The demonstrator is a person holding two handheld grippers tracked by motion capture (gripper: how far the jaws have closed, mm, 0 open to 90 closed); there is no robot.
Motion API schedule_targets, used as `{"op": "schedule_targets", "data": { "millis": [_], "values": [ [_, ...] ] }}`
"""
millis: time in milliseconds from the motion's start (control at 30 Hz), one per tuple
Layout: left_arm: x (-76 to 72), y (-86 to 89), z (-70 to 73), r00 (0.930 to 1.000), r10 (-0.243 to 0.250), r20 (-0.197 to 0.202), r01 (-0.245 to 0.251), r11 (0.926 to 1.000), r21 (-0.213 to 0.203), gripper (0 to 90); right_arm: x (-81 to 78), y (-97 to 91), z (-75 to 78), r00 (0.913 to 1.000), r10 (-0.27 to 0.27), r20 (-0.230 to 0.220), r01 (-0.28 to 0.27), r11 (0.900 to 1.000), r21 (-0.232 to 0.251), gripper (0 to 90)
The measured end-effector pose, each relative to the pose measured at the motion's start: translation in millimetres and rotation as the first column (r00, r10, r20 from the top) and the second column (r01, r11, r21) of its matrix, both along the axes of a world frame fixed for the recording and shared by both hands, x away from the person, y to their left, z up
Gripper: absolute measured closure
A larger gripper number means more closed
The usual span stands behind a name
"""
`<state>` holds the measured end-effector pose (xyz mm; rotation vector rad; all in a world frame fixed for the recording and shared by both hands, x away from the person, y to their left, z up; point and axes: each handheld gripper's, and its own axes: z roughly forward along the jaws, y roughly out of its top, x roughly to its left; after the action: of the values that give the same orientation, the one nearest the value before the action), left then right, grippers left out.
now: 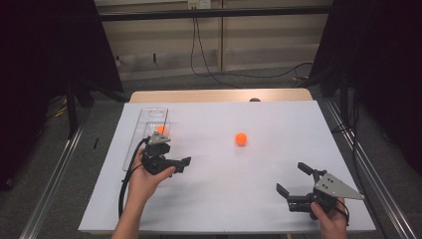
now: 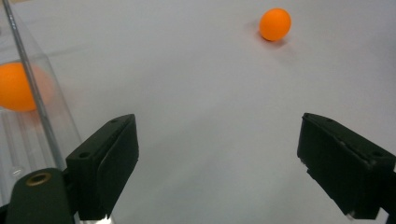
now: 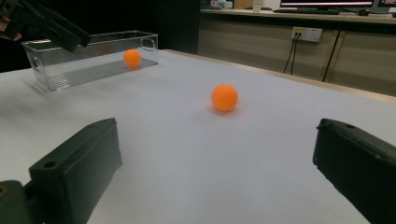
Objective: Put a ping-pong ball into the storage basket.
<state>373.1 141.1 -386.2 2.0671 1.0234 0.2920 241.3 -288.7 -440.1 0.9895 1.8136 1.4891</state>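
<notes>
An orange ball (image 1: 241,139) (image 2: 275,24) (image 3: 224,97) rests alone on the white table top, right of centre. A second orange ball (image 1: 160,130) (image 2: 16,86) (image 3: 132,57) lies inside a clear plastic box (image 1: 135,149) (image 2: 46,116) (image 3: 70,74) at the left. My left gripper (image 1: 174,155) (image 2: 215,135) hovers beside the box's right wall, open, with nothing between its jaws; it points toward the loose ball. My right gripper (image 1: 291,178) (image 3: 215,140) is low at the front right, open and empty, facing the loose ball from a distance.
The white sheet (image 1: 224,199) covers a wooden table (image 1: 219,95) whose far edge shows beyond it. Metal rails (image 1: 54,179) run along both sides. Cables (image 1: 209,69) lie on the floor behind the table. The left gripper's jaws (image 3: 56,28) hang over the box's near end.
</notes>
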Motion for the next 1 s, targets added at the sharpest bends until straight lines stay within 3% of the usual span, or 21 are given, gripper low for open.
{"op": "schedule_targets", "data": {
  "millis": [633, 1000],
  "values": [
    [0.2, -10.8, -2.6, 0.9996, -0.021, -0.021, 0.019, 0.9976, -0.067, 12.2, 0.2, 1.2, -0.2, 1.0, 0.002, -0.001, -0.002, 1.0, -0.002, 0.7],
    [-0.3, -24.2, -7.6, 0.9986, -0.047, -0.025, 0.045, 0.9971, -0.061, 12.1, 0.0, 0.6, -0.2, 1.0, 0.002, 0.001, -0.002, 1.0, -0.001, 0.8]
  ]
}}
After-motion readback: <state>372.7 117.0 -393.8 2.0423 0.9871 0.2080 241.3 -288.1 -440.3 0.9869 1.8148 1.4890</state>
